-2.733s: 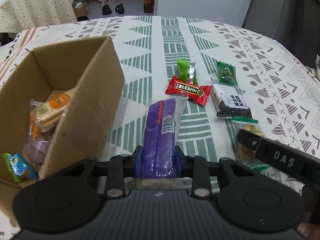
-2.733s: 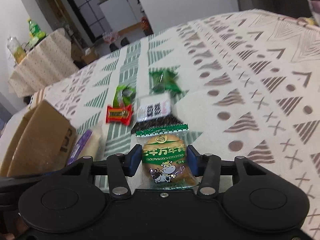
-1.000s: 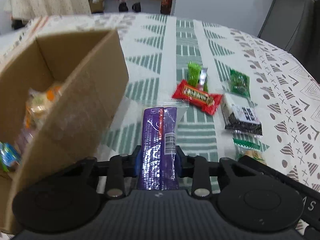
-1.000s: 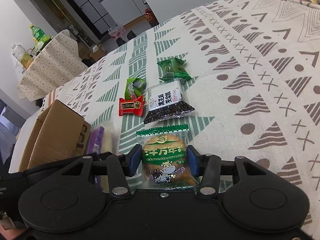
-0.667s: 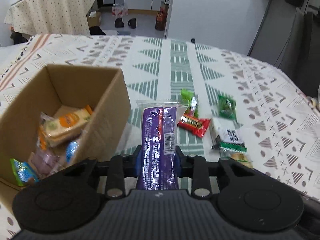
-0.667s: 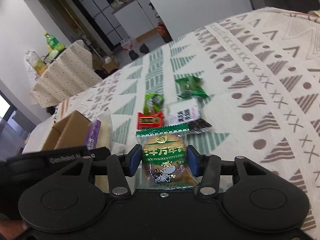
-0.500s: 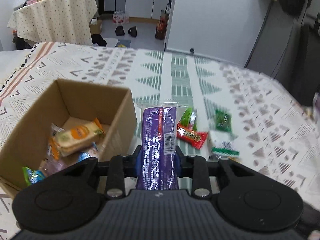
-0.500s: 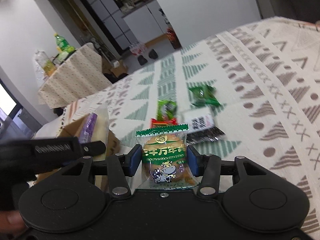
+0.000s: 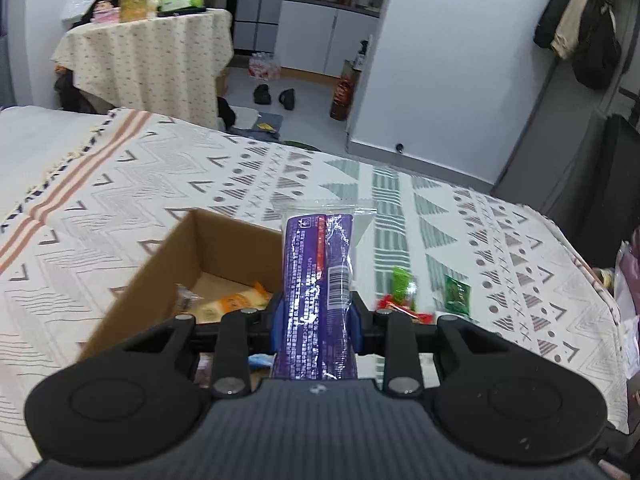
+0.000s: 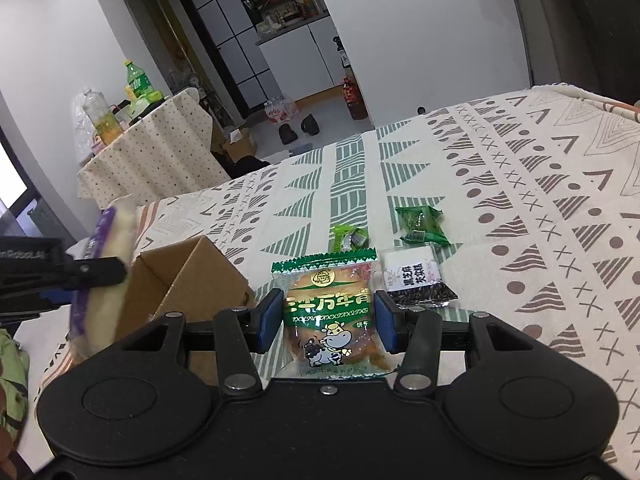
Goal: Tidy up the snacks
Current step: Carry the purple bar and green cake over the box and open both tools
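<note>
Clamping the purple wafer pack [image 9: 316, 292] low across its width, the left gripper [image 9: 316, 316] is holding it over the cardboard box [image 9: 160, 264]; the right gripper [image 10: 326, 320] is pinching a light, crinkly biscuit packet [image 10: 330, 312], likely crushable.

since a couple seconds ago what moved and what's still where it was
Both grippers rose off the table. The left gripper carried the purple pack up over the cardboard box; the right gripper lifted the cow biscuit pack. Both grips, the box and the loose snacks are unchanged.
</note>
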The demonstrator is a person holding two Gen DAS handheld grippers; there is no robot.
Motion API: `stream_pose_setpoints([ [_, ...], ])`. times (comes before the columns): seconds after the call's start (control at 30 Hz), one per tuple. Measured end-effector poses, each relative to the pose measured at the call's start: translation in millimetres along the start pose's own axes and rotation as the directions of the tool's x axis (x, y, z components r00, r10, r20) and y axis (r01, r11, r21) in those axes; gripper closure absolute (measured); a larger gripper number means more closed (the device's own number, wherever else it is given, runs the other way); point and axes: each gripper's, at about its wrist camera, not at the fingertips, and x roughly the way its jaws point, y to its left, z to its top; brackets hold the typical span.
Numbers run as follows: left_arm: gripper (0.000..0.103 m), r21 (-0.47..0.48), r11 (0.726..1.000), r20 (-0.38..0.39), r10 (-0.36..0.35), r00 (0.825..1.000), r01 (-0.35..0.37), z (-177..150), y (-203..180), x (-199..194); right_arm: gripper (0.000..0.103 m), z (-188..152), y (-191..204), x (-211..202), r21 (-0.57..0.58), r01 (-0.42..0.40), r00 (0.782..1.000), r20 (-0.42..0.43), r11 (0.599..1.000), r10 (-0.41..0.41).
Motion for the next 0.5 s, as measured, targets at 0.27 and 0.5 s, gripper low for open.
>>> stream_pose_setpoints([
  [0.27,0.072,-0.071,0.996,0.011,0.051,0.999,-0.050,4,49,-11,0.055,5,26,-4,-0.034,-0.008,1.000,0.008,0.999,0.008],
  [0.5,0.072,-0.125,0.991,0.014,0.057,0.998,-0.054,6,75,-14,0.055,9,55,-7,-0.066,-0.028,1.000,0.012,0.997,0.029],
])
